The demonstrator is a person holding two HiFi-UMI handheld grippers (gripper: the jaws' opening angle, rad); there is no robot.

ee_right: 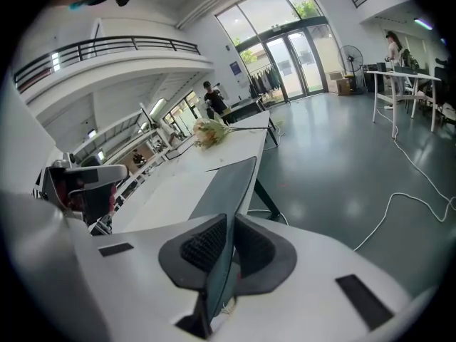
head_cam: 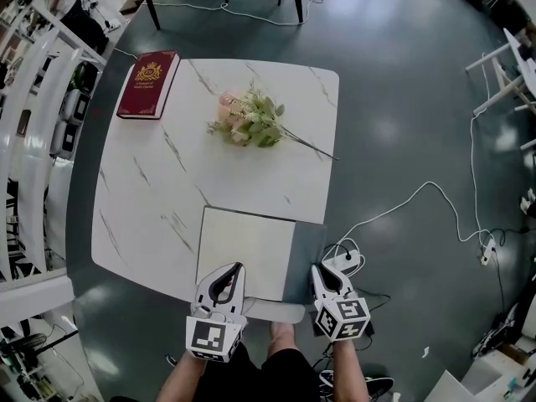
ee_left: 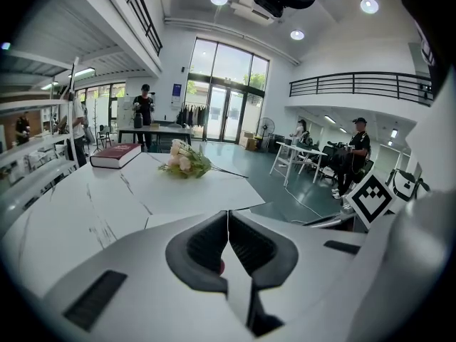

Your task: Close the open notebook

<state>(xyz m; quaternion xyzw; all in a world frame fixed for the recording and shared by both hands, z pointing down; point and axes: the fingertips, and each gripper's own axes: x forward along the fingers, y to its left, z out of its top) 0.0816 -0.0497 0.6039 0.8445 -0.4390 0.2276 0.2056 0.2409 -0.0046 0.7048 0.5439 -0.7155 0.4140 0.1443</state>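
A white marble-patterned table (head_cam: 142,199) is seen from above, standing on a dark grey floor. An open notebook (head_cam: 251,245) lies at the table's near right corner. Its pale page is on the left and its dark grey cover (head_cam: 306,254) is on the right. The left gripper (head_cam: 228,276) is set at the near edge of the pale page, and its jaws are pressed together on a thin pale sheet there. The right gripper (head_cam: 322,273) is set at the near edge of the cover, which is clamped between its jaws and seen edge-on in the right gripper view. A closed red book (head_cam: 149,84) lies at the far left corner. A bunch of pale flowers (head_cam: 247,122) lies near the far middle, well apart from the notebook. A white cable (head_cam: 419,195) trails across the floor on the right.
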